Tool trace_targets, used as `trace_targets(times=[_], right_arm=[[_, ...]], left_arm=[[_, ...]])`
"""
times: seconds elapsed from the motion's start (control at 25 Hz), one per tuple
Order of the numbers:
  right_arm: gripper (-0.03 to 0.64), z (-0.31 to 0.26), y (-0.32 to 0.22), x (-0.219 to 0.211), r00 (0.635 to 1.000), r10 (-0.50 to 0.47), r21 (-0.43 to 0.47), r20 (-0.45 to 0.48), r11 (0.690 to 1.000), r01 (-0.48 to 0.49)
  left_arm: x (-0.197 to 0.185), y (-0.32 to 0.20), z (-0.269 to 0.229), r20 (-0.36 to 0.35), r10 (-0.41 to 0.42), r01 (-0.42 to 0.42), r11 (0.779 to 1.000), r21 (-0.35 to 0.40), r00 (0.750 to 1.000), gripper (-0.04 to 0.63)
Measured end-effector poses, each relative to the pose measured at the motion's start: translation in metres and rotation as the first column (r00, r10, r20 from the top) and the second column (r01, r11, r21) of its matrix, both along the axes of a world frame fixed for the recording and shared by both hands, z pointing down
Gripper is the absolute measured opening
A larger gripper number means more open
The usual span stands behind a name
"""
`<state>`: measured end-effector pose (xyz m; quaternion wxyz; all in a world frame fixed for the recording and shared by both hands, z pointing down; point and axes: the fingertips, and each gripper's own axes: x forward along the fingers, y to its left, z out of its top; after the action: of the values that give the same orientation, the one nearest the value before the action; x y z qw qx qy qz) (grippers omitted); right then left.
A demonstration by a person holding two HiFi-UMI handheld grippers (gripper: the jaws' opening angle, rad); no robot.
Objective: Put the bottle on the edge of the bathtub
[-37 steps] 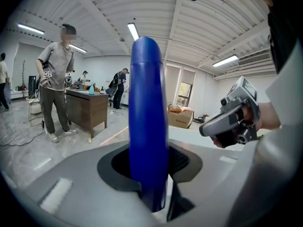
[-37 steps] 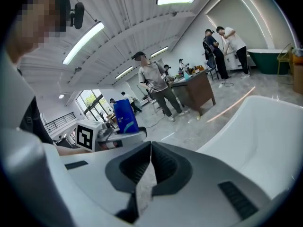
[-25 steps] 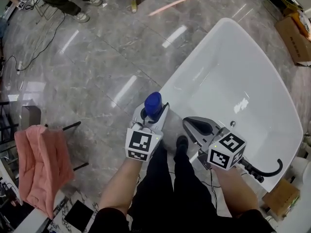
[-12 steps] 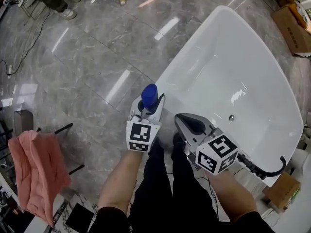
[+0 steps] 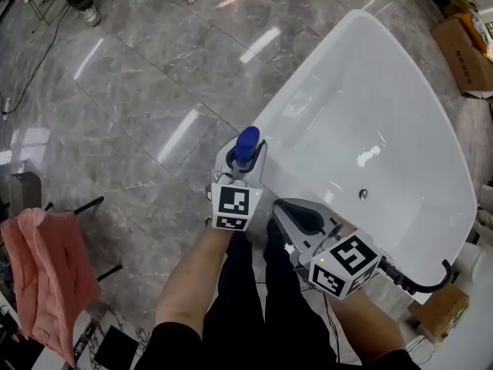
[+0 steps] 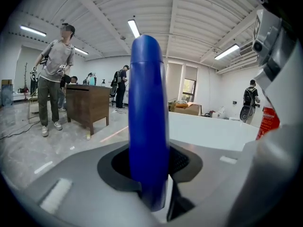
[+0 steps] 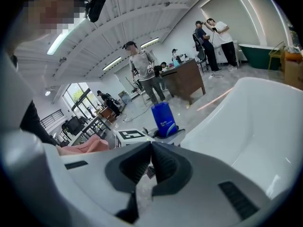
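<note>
A blue bottle (image 5: 246, 145) stands upright between the jaws of my left gripper (image 5: 245, 153), which is shut on it. In the left gripper view the bottle (image 6: 147, 122) fills the middle between the grey pads. It hangs just at the near left rim of the white bathtub (image 5: 269, 122), over the grey marble floor. My right gripper (image 5: 286, 209) is beside it on the right, near the tub's near end, shut with nothing in it; its pads (image 7: 158, 162) meet. From that gripper the bottle (image 7: 163, 118) and the tub (image 7: 255, 117) show ahead.
A pink cloth (image 5: 42, 268) lies over a chair at the left. Cardboard boxes (image 5: 466, 45) stand past the tub's far side. A black curved hose (image 5: 420, 284) sits at the tub's near right corner. People stand by a wooden desk (image 6: 87, 105). My legs are below.
My left gripper has carried the bottle forward and a little right, closer to the tub's rim. The right gripper has followed along, still shut.
</note>
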<state>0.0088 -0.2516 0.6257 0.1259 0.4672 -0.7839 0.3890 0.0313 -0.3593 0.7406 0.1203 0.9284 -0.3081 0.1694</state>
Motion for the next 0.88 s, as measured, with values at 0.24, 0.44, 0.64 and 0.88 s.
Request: trace_targets(times=[0.24,0.44,0.64,0.88], right_arm=[[0.012,0.004,0.004,0.005,1.000,0.002,-0.009,0.002,1.000,-0.002],[0.012,0.004,0.005,0.008,1.000,0.006,-0.003,-0.002,1.000,-0.006],[0.012,0.000,0.011,0.013,1.000,0.008,-0.001,-0.003,1.000,-0.008],[0.012,-0.006,0.016,0.013,1.000,0.008,0.004,-0.004,1.000,-0.008]], left_arm=[[0.013,-0.001,0.011,-0.002,0.023,-0.023,0.999,0.044,1.000,0.144],[0.013,-0.001,0.009,0.006,0.052,-0.052,0.996,0.071,0.999,0.146],[0.012,0.018,0.020,0.072,0.090,-0.094,0.994,0.052,0.993,0.149],[0.010,0.023,0.021,0.112,0.117,-0.121,0.992,0.022,0.987,0.149]])
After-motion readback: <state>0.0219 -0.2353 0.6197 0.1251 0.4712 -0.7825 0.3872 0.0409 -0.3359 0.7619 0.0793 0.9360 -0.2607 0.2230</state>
